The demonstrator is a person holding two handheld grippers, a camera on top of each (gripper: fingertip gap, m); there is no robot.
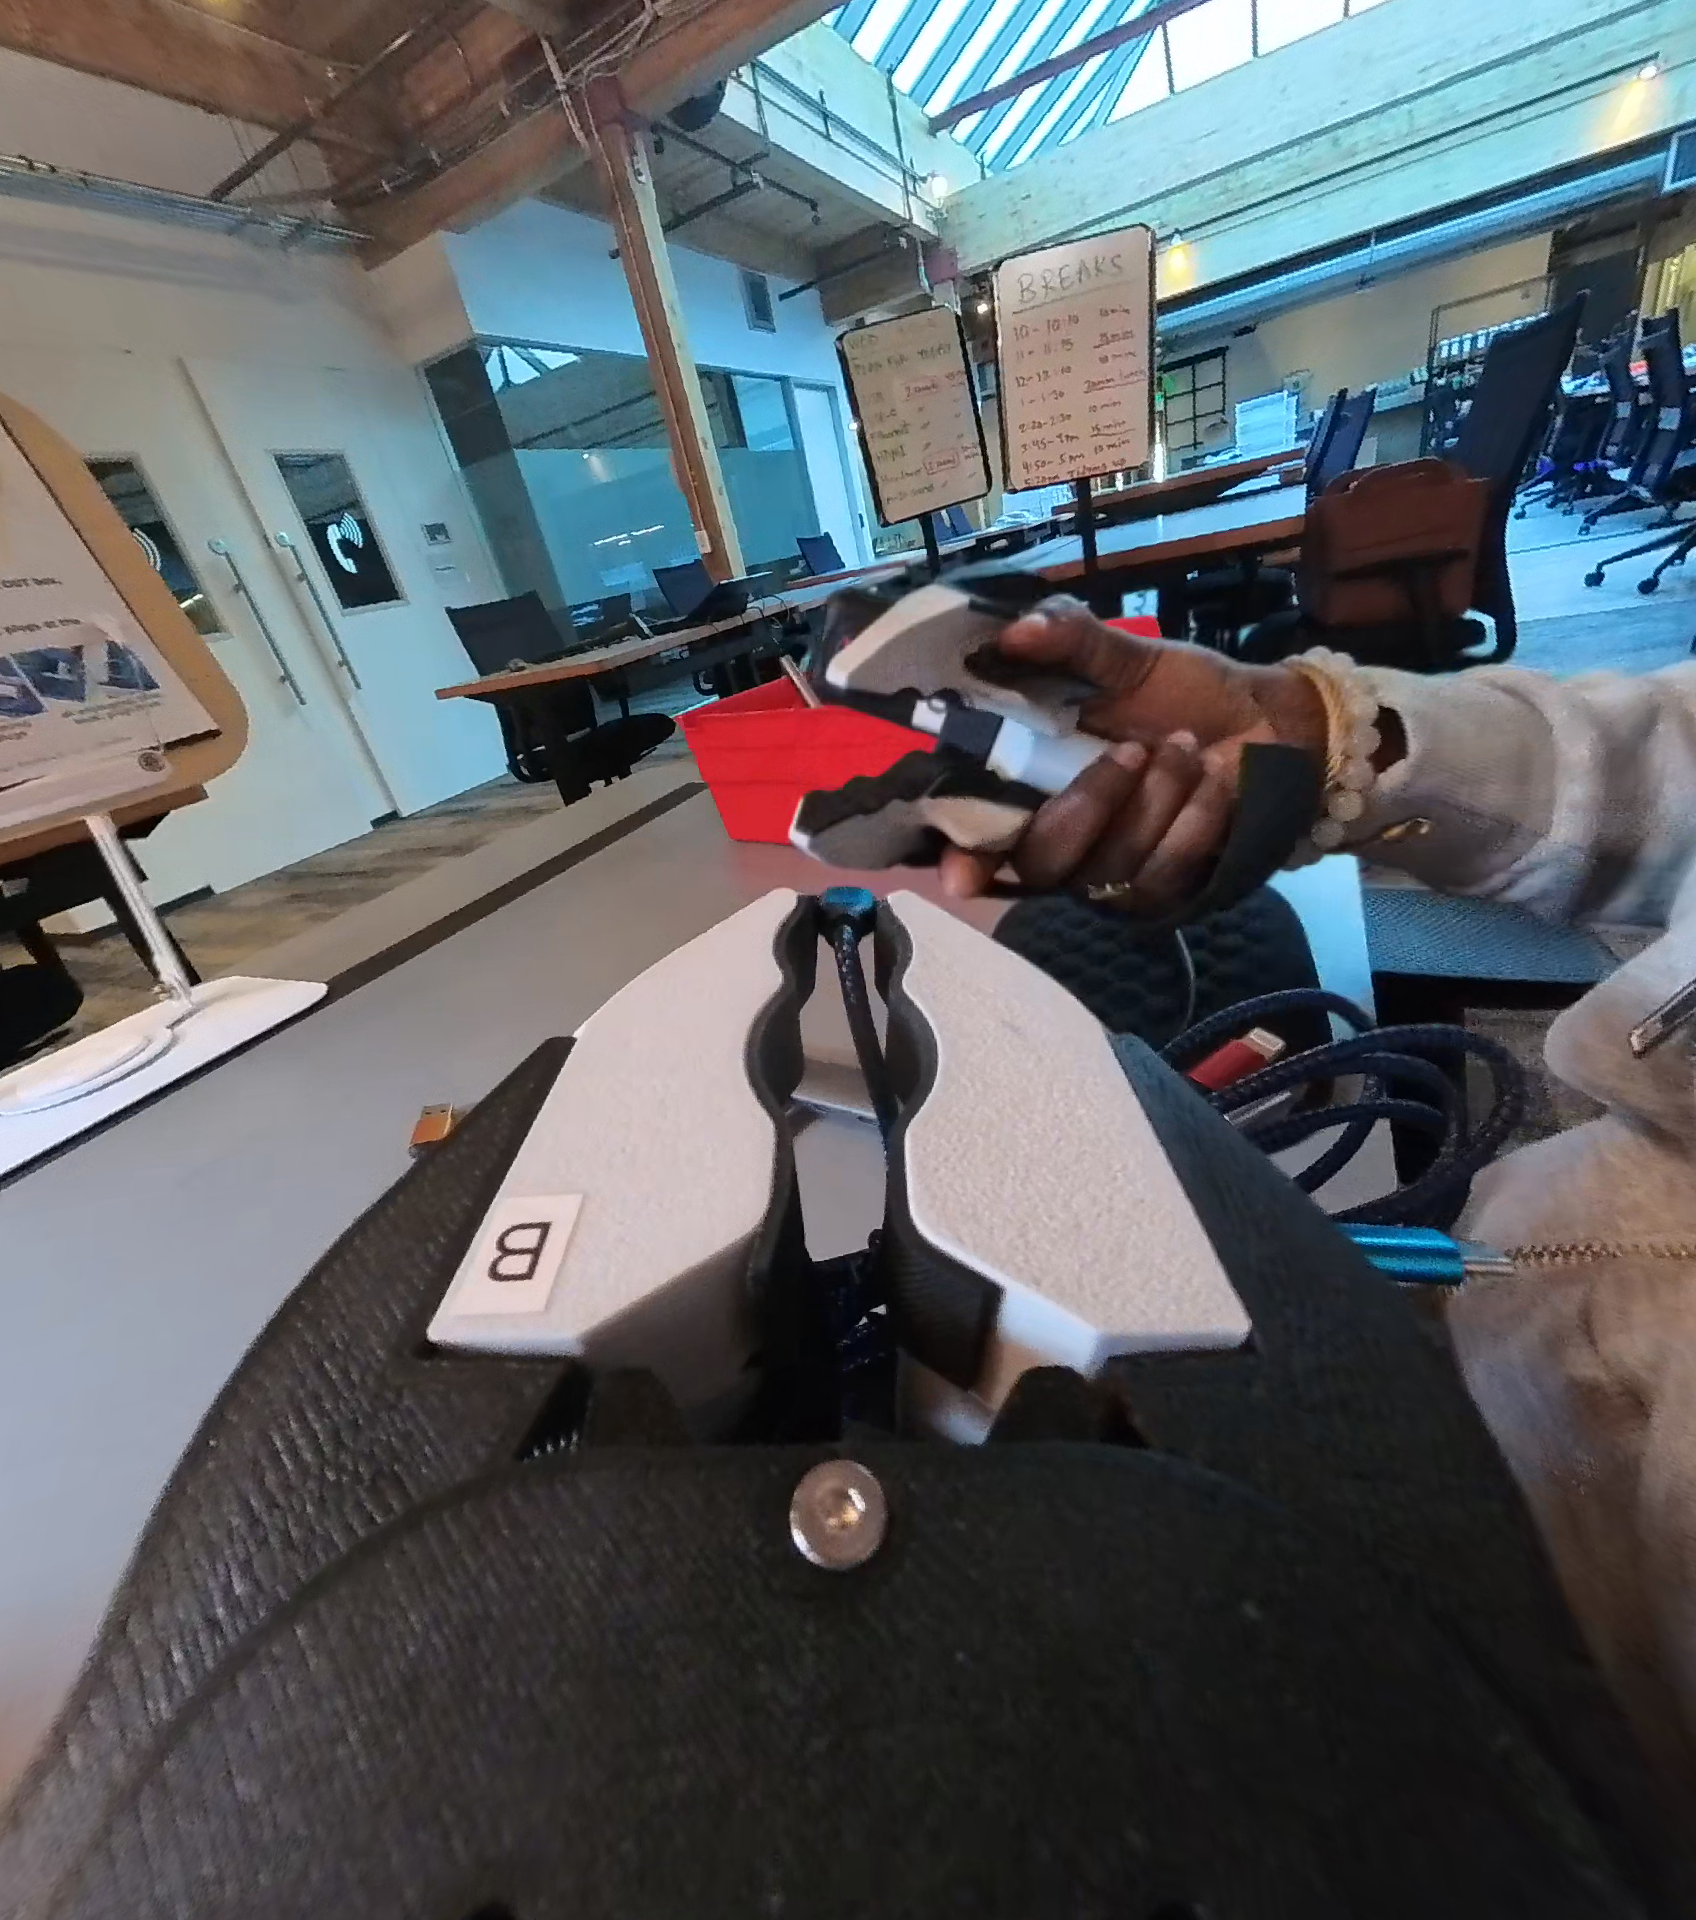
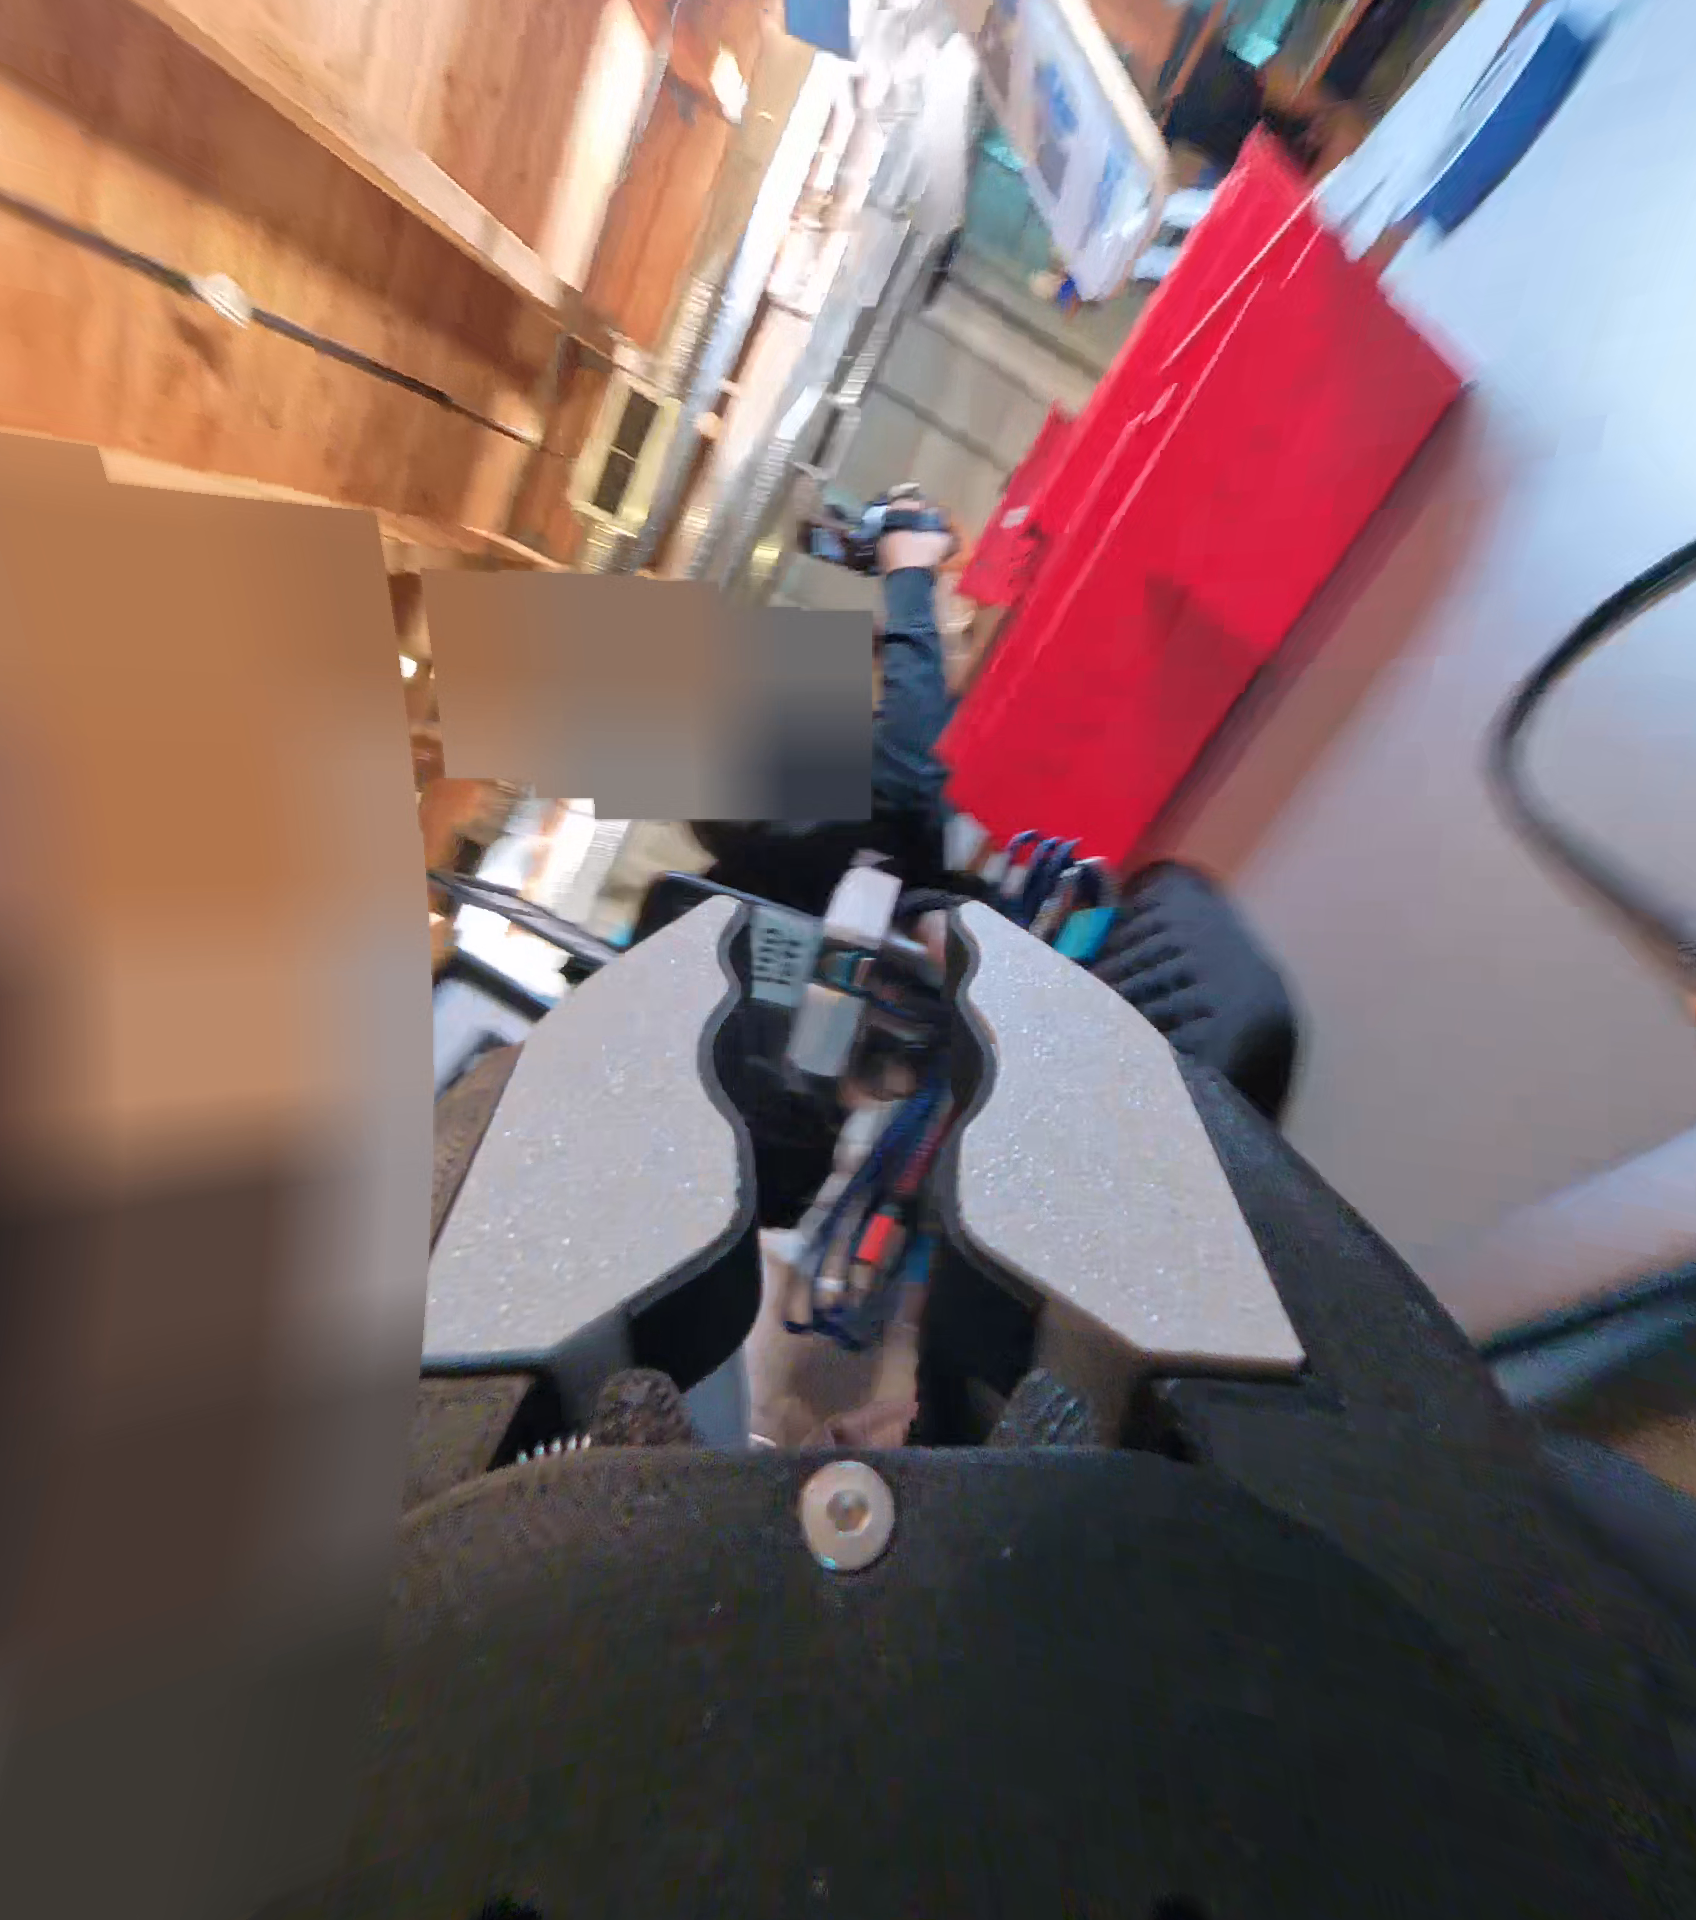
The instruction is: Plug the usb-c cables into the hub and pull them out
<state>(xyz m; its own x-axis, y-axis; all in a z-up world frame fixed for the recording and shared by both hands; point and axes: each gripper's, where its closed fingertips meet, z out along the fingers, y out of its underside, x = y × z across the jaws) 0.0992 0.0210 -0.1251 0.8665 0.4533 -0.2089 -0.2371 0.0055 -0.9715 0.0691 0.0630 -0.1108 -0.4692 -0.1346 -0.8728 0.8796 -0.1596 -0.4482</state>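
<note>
My left gripper [image 1: 844,912] is shut on a dark braided cable [image 1: 863,1023]. The cable's blue connector [image 1: 844,900] sticks out just past the fingertips. My right gripper [image 1: 816,748] is held in a hand up and to the right, turned on its side, with a silver hub [image 1: 1015,743] between its fingers. In the blurred right wrist view the hub [image 2: 828,1013] lies along the gap of the right gripper [image 2: 849,925], with dark space on both sides. A bundle of spare cables [image 1: 1363,1101] with red and blue plugs lies at the right by the person's lap; it also shows in the right wrist view [image 2: 885,1226].
A red bin [image 1: 782,764] stands on the grey table [image 1: 200,1195] behind the grippers. It also shows in the right wrist view [image 2: 1187,520]. A loose orange plug [image 1: 433,1124] lies on the table. A sign on a white stand [image 1: 44,675] is at the left. My right fingertips sit around 6 centimetres from my left ones.
</note>
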